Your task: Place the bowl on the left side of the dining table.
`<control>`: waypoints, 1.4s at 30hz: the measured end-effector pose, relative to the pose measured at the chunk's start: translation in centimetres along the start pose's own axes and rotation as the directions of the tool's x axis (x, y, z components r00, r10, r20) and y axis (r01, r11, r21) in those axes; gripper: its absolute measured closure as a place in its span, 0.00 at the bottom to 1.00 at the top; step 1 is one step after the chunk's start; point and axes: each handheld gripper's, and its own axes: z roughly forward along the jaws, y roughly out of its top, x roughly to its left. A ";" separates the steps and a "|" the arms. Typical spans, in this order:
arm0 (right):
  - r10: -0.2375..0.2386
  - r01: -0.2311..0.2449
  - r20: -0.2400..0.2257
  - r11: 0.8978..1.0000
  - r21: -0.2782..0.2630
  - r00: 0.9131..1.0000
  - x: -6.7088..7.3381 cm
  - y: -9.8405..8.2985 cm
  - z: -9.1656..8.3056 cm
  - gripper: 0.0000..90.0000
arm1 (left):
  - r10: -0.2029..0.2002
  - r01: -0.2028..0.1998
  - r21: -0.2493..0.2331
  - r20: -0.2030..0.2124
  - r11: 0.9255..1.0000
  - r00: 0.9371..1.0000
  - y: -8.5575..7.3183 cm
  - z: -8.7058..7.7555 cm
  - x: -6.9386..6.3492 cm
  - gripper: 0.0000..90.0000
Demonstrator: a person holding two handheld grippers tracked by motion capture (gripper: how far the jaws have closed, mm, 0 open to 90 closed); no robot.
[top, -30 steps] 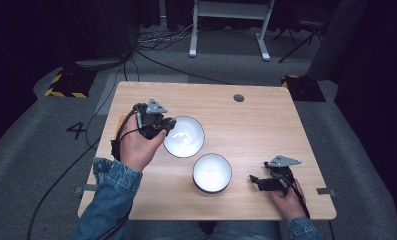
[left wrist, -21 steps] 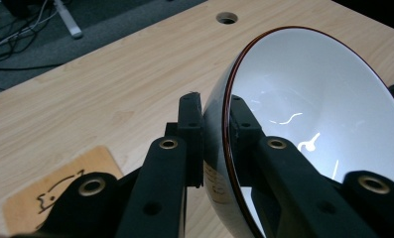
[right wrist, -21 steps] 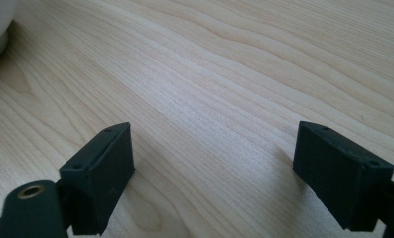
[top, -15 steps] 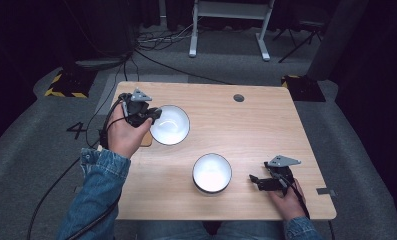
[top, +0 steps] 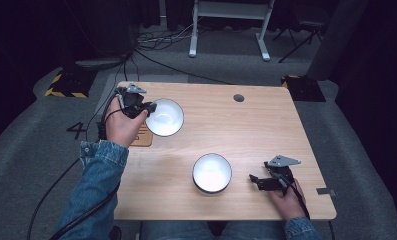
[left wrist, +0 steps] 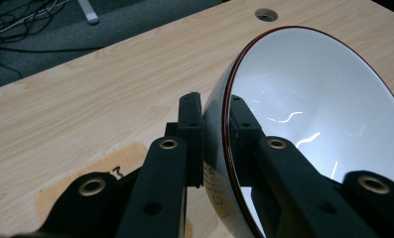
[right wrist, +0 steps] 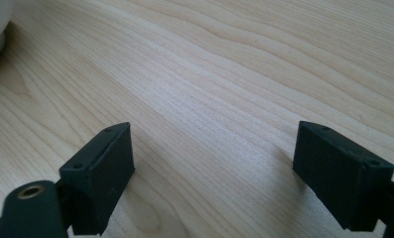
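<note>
White round bowl with a dark red rim (top: 164, 117): pinched at its rim by my left gripper (left wrist: 215, 130), at the table's far-left. Placement pending, I judge. Right gripper (right wrist: 214, 166): agape, idle.

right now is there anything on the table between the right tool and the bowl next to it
Nothing visible. The right tool rests open on the table, and only bare wood separates it from the near bowl. The far bowl, clamped at its rim by the left tool, is well out of that path.
</note>
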 end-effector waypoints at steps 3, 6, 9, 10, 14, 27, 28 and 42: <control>0.000 0.000 0.000 1.000 0.000 1.000 0.0 0.0 0.0 0.18 | -0.010 0.010 0.003 -0.005 1.000 1.000 -0.1 0.3 0.8 0.89; 0.000 0.000 0.000 1.000 0.000 1.000 0.0 0.0 0.0 0.18 | -0.032 0.032 0.016 -0.004 0.999 0.999 0.0 0.7 1.6 0.89; 0.000 0.000 0.000 1.000 0.000 1.000 0.0 0.0 0.0 0.18 | -0.057 0.057 0.026 -0.011 0.998 0.998 0.2 1.1 2.5 0.89; 0.000 0.000 0.000 1.000 0.000 1.000 0.0 0.0 0.0 0.18 | -0.064 0.064 0.029 -0.016 0.997 0.998 0.2 1.3 2.8 0.89; 0.000 0.000 0.000 1.000 0.000 1.000 0.0 0.0 0.0 0.18 | -0.082 0.084 0.036 -0.047 0.996 0.995 0.4 1.7 3.8 0.89; 0.001 -0.001 0.000 1.000 0.000 1.000 0.0 0.0 0.0 0.18 | -0.218 0.221 0.034 -0.073 0.975 0.973 -0.3 2.0 7.3 0.89; 0.001 -0.001 0.000 1.000 0.000 1.000 0.0 0.0 0.0 0.18 | -0.226 0.229 0.035 -0.079 0.973 0.971 -0.4 2.0 7.6 0.89; 0.001 -0.001 0.002 1.000 0.001 1.000 0.0 0.0 0.0 0.18 | -0.266 0.283 0.077 -0.187 0.956 0.946 -1.8 3.5 9.6 0.89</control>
